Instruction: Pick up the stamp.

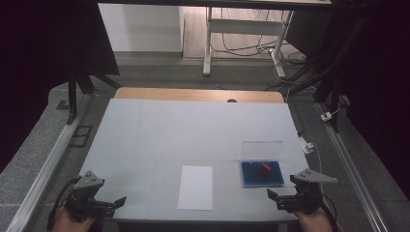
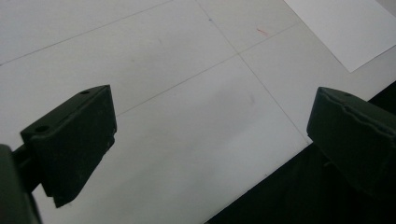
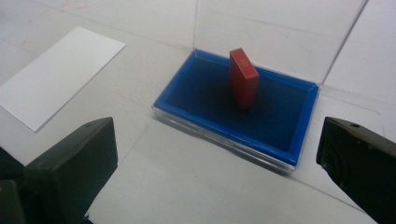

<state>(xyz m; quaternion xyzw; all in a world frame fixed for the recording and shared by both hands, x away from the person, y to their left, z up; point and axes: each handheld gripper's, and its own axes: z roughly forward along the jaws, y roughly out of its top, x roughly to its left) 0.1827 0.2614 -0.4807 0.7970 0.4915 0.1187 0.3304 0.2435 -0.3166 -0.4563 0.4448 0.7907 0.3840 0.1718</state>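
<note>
While both grippers' jaws gape empty, the red block (image 3: pixel 243 77) hides part of the blue tray (image 3: pixel 224 126).

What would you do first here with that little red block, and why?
Probably ease the right gripper forward toward the red block, jaws staying wide apart. The block stands upright in the blue tray, whose clear lid is raised behind it, and the gripper sits just short of the tray. The left gripper, also open, sits farther off, over bare table near the white sheet.
</note>
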